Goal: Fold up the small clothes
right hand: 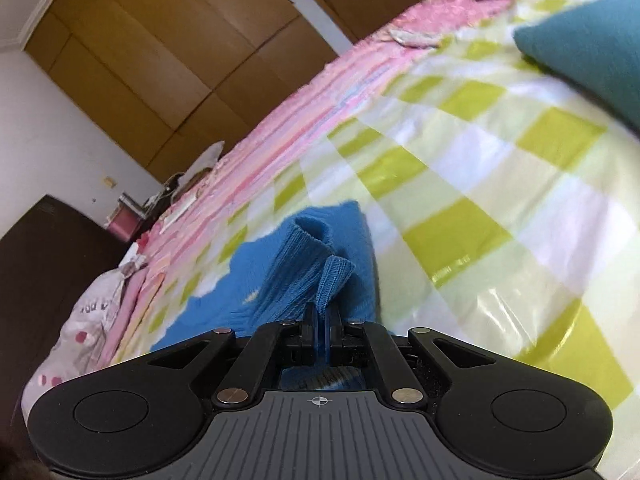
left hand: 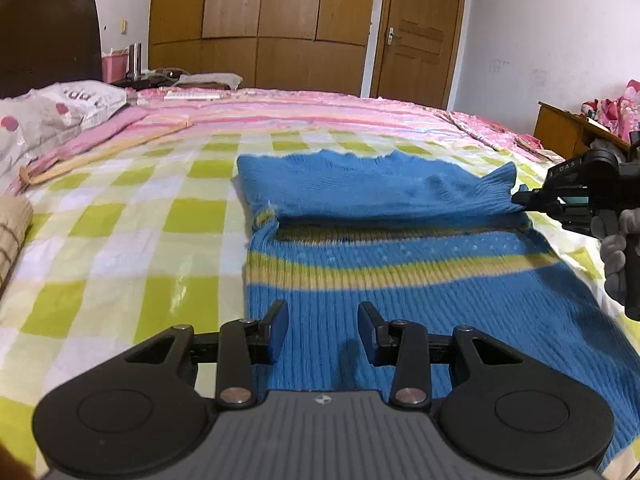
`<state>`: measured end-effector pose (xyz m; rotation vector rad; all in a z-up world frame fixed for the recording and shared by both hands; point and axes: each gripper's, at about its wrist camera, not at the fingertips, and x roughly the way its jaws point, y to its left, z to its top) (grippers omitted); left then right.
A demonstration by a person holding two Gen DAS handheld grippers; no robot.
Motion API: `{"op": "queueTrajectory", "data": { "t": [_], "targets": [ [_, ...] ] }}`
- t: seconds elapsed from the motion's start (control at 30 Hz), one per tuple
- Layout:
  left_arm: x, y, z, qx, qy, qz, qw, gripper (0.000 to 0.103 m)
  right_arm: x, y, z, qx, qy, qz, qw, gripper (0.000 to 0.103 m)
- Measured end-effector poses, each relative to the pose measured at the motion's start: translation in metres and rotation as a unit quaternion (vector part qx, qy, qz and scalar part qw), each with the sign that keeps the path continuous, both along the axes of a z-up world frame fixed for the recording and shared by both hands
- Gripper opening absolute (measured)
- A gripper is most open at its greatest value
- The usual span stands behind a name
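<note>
- Left wrist view: sits low behind the left gripper (left hand: 323, 330), close over the blue sweater (left hand: 400, 280), looking across the bed (left hand: 120, 220) toward the wardrobe (left hand: 260, 20).
- Right wrist view: tilted sideways, very close to the sweater's edge.
- Shared: sweater, checked bed, wardrobe.

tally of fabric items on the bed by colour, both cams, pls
Blue striped sweater, pinched at its edge by the right tool: 1
Teal cloth at the far corner: 1
Beige checked cloth at the left edge: 1
Grey pillow with pink dots: 1
Total: 4
The bed's green-checked cover is not counted.
</note>
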<state>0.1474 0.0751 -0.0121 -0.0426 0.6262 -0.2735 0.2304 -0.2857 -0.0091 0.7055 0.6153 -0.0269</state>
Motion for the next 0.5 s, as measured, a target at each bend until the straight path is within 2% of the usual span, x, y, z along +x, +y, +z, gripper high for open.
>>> {"op": "queueTrajectory", "data": {
  "t": [0.03,0.17,0.23,0.37,0.5],
  "targets": [
    [0.002,-0.002,0.003,0.002,-0.004,-0.001,1.0000,0.044,0.002,0.000,0.001,-0.004,0.006,0.006,1.000,0.009],
    [0.010,-0.013,0.013,0.018,-0.022,-0.013,0.9995,0.044,0.008,-0.002,0.003,-0.014,0.031,0.017,0.999,0.011],
    [0.017,-0.020,0.016,0.033,-0.028,-0.021,0.9988,0.044,0.001,-0.003,0.010,-0.022,0.025,0.012,0.999,0.012],
    [0.039,-0.029,0.020,0.043,-0.037,-0.026,0.9980,0.044,-0.011,0.002,0.034,-0.105,-0.013,0.004,0.994,0.014],
    [0.068,-0.038,0.024,0.027,-0.039,-0.025,0.9985,0.044,0.007,0.022,0.048,-0.154,-0.034,0.066,0.985,0.014]
  ]
}}
